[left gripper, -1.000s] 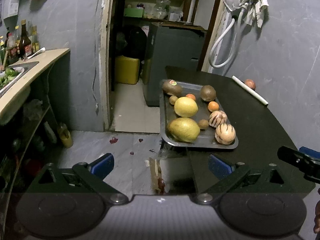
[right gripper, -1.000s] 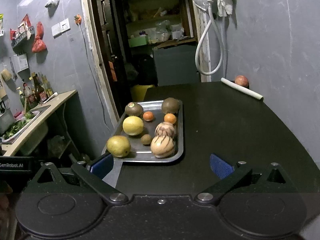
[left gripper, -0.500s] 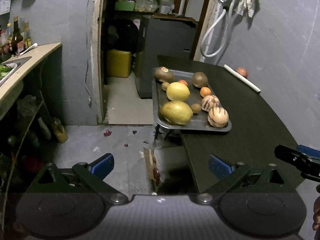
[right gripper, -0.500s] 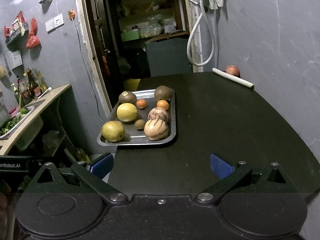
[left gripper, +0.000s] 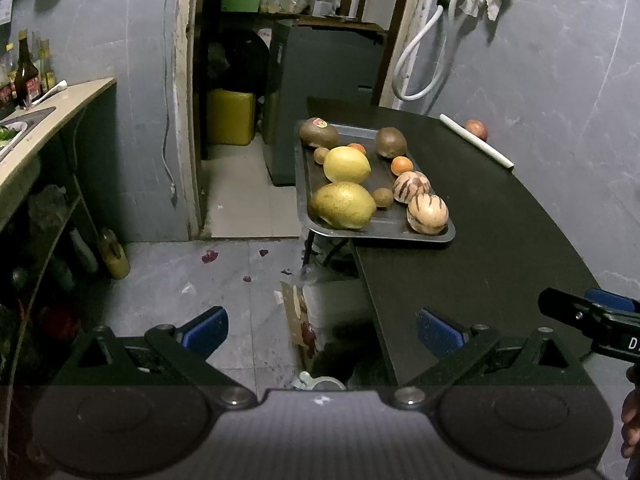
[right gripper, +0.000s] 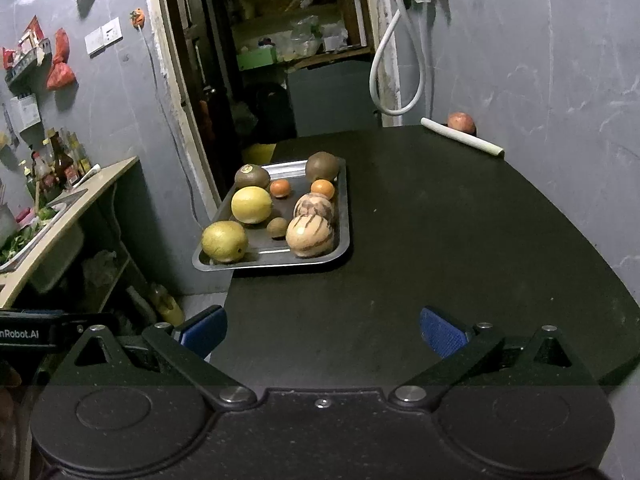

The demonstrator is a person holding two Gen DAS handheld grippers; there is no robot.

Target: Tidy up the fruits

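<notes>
Both views pull back from the tray (right gripper: 344,236); each hand-held gripper (left gripper: 320,330) (right gripper: 322,332) gapes wide, empty; round fruit (right gripper: 310,236) looks firm, rolly, so pinch mid-belly.

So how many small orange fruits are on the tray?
2: one orange fruit mid-tray beside the yellow fruit, another orange fruit near the tray right edge. None seem hidden.

Yellow jerrycan (left gripper: 231,116) — white hose (right gripper: 394,76) on wall

light: dim, cool indoor | glare: faint sheen on metal tray (right gripper: 344,216) | edges: strong fisheye bending, dark corner vignette | focus: sharp
</notes>
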